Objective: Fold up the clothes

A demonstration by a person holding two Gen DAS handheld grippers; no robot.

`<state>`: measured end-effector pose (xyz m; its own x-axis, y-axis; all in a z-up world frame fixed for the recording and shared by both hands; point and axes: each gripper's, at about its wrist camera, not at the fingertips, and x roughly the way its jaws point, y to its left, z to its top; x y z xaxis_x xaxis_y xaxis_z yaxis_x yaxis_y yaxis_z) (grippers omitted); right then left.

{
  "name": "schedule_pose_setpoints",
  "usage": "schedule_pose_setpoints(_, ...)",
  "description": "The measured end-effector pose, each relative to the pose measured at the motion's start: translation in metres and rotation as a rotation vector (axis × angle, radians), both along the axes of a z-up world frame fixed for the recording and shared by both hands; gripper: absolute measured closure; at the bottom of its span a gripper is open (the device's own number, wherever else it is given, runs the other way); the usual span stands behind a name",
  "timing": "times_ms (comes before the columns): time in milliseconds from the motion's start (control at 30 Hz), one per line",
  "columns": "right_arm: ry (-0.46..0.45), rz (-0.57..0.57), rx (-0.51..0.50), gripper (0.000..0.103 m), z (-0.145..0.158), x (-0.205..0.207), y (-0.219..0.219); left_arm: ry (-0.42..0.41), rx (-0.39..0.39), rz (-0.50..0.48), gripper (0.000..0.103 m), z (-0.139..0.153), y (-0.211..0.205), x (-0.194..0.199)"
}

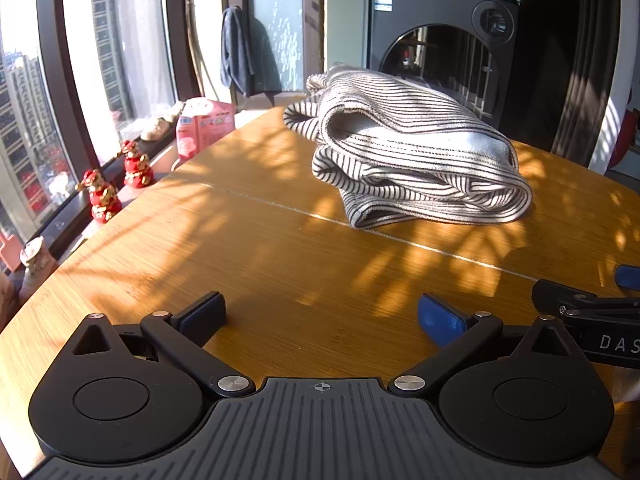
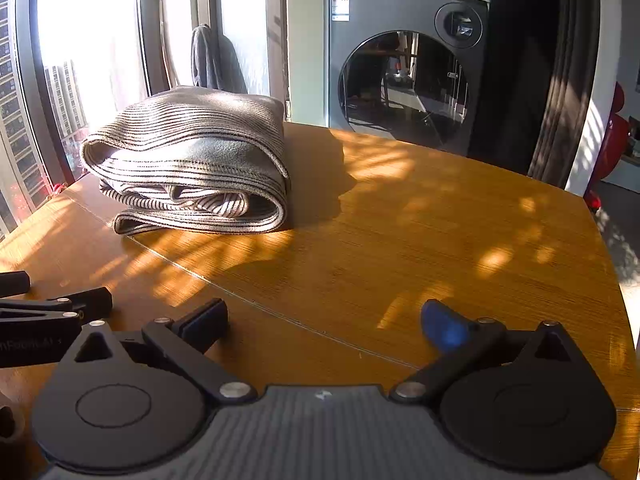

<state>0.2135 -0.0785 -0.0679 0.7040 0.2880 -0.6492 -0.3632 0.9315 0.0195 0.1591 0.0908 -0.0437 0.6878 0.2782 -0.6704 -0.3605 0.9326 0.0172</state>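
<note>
A striped grey-and-white garment [image 1: 404, 148] lies folded in a thick bundle on the wooden table [image 1: 280, 264]. It also shows in the right wrist view [image 2: 192, 164], at the far left of the table [image 2: 400, 232]. My left gripper [image 1: 320, 316] is open and empty, low over the table, well short of the garment. My right gripper [image 2: 324, 322] is open and empty too, to the right of the garment and nearer than it. The right gripper's fingers [image 1: 580, 304] show at the right edge of the left view; the left gripper's fingers [image 2: 60, 304] show at the left edge of the right view.
A washing machine [image 2: 404, 68] stands behind the table. A windowsill on the left holds red figurines [image 1: 104, 196], a pink package [image 1: 204, 126] and shoes [image 1: 158, 126]. A dark cloth [image 1: 240, 52] hangs by the window. A dark curtain [image 2: 540, 64] hangs at right.
</note>
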Motion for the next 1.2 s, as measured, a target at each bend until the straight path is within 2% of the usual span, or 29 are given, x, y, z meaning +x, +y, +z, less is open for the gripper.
schedule_pose_setpoints(1200, 0.027, 0.016, -0.006, 0.0, 0.0035, 0.0013, -0.0022, -0.002, -0.001, 0.002, 0.0, -0.0003, 0.0005, 0.0001)
